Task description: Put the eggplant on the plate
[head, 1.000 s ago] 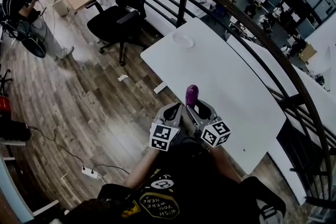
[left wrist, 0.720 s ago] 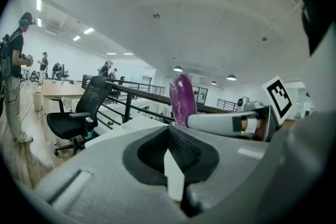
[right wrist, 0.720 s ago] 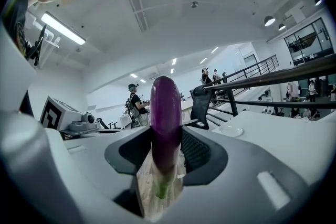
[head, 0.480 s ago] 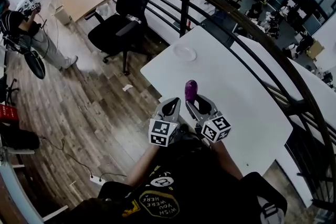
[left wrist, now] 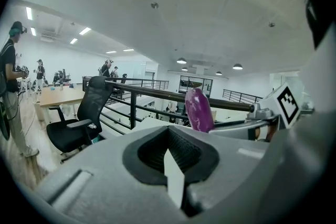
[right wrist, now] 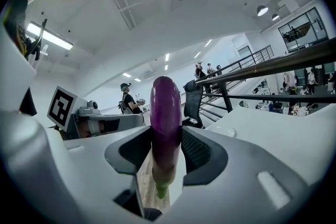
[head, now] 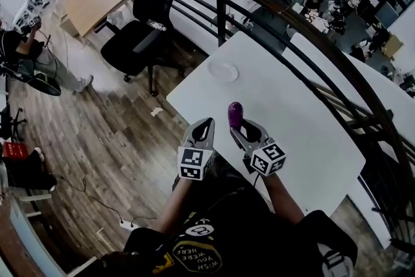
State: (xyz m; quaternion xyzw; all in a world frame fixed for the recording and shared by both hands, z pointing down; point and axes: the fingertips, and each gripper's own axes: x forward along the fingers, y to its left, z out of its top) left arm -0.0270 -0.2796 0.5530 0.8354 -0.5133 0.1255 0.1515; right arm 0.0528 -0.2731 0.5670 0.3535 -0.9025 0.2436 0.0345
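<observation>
Eggplant (right wrist: 165, 128) sat upright in my R gripper (head: 238, 130), jaws wide, clamped mid-body, over the table (head: 292, 107); plate (head: 222, 71) well ahead. Looked light, glossy, prob slippery, so mid-body grip suited. L gripper (head: 206, 124) closed, empty.

1. Open, bare top is seen on the white table (head: 292, 113) from its near edge to the plate (head: 223, 71).
2. The table's far side, just behind the plate, is closed off by a black railing (head: 285, 10).
3. An office chair (head: 139, 29) is stood off the table's left end, apart from the plate.
4. Sideways room is narrowed where the left gripper (head: 206, 128) is held just beside the right gripper (head: 237, 130), whose jaws are filled by the upright eggplant (head: 235, 113).
</observation>
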